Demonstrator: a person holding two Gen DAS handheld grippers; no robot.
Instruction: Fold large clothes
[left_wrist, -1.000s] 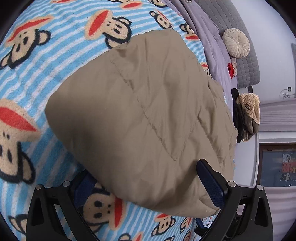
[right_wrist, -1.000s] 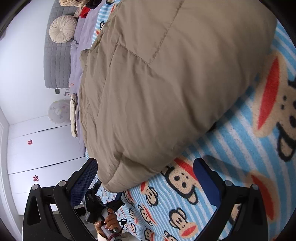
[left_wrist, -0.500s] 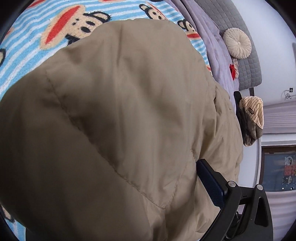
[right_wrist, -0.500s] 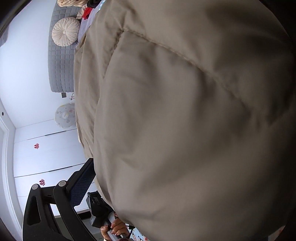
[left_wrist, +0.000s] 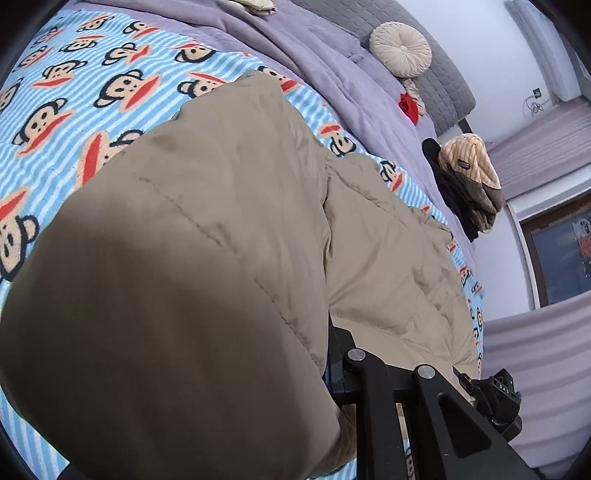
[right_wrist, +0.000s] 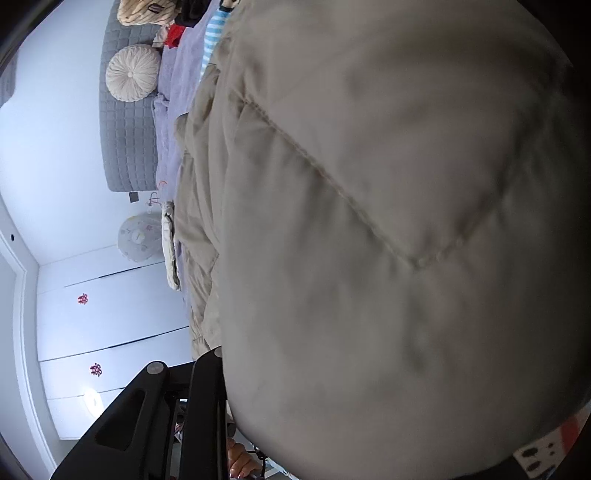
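Note:
A large tan quilted jacket (left_wrist: 192, 229) lies on a bed covered by a blue striped monkey-print blanket (left_wrist: 74, 96). In the left wrist view its puffy near edge bulges over my left gripper (left_wrist: 328, 369); only the right finger (left_wrist: 338, 354) shows, pressed against the fabric, so the jaws look shut on the jacket. In the right wrist view the jacket (right_wrist: 369, 240) fills almost the whole frame and covers my right gripper (right_wrist: 221, 373); its left finger (right_wrist: 207, 398) sits tight against the fabric, shut on the jacket.
A purple duvet (left_wrist: 332, 62), a round cream cushion (left_wrist: 400, 50) and a grey quilted headboard (left_wrist: 439, 81) lie at the bed's far end. Clothes hang over a post (left_wrist: 469, 181) beside the bed. White wardrobe doors (right_wrist: 110, 314) stand left of the bed.
Both grippers went from open beside the jacket's edge to closed on it. The jacket's near edge has lifted toward both cameras and now blocks most of both views.

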